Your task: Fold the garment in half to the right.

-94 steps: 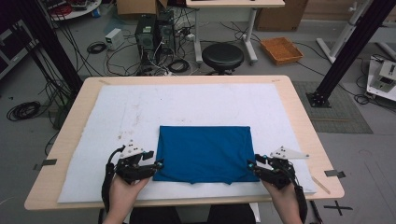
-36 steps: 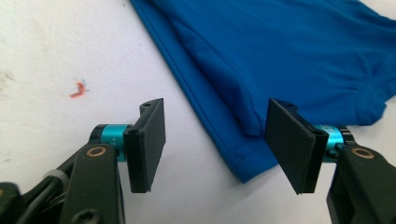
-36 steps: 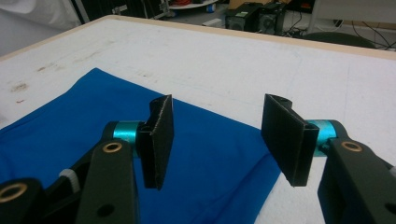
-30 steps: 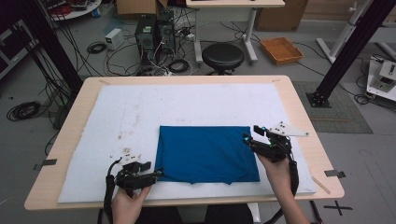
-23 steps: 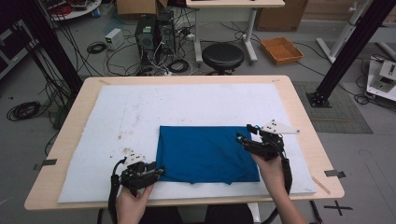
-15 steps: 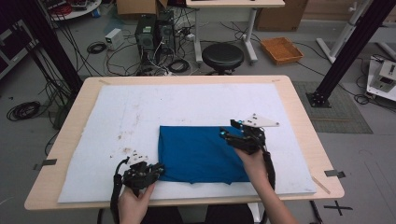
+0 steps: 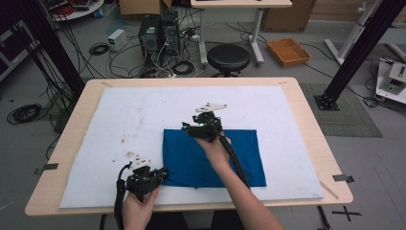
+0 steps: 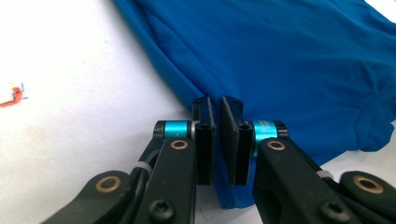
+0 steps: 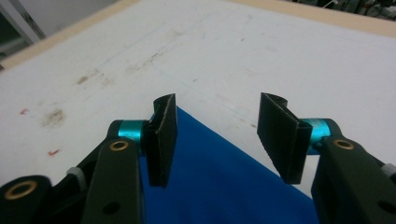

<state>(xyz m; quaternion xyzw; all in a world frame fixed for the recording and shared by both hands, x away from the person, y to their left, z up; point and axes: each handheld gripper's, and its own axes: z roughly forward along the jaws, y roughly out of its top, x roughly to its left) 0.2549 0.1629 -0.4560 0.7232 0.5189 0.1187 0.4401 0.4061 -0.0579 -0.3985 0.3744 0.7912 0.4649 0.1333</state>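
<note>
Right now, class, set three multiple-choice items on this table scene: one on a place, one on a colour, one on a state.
1. Where is the right tool?
A. over the cloth's far left corner
B. off the table
C. beside the stool

2. What colour is the cloth?
A. red
B. blue
C. green

3. How are the left tool jaws?
A. wide apart
B. shut on the cloth's edge
C. holding a pen

Key: 1 A, the high view shows it there. 2 B, it is plainly blue. 3 B, the pads pinch its near left corner.
</note>
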